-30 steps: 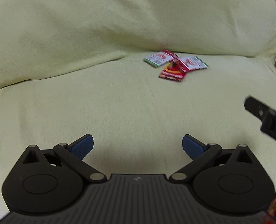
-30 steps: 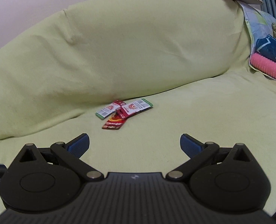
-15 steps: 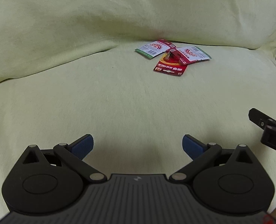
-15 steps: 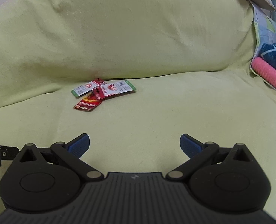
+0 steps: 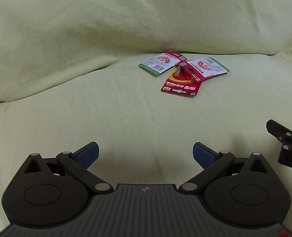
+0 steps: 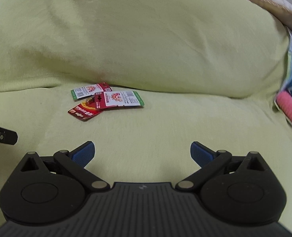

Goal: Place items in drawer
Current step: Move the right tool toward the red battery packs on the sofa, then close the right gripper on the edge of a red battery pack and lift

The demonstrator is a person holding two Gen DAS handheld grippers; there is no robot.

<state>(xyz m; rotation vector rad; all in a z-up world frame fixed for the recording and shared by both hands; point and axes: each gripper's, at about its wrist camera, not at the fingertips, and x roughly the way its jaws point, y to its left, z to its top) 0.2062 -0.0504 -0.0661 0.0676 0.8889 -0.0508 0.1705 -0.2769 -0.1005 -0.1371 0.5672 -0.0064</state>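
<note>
Red-and-white packets [image 5: 182, 70], pale-green cover [image 5: 106, 118]

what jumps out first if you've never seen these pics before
The eye goes straight to the three small red and white packets, overlapping in a loose pile on the yellow-green sofa cover near the fold where seat meets backrest. Next come the two black grippers with blue fingertip pads: the left gripper and right gripper both wide open, holding nothing, short of the pile. A pink roll lies at the right edge of the right wrist view.

Left gripper [image 5: 145, 154] level, jaws spread wide, nothing between them. Right gripper [image 6: 142, 153] likewise, alongside the left.
</note>
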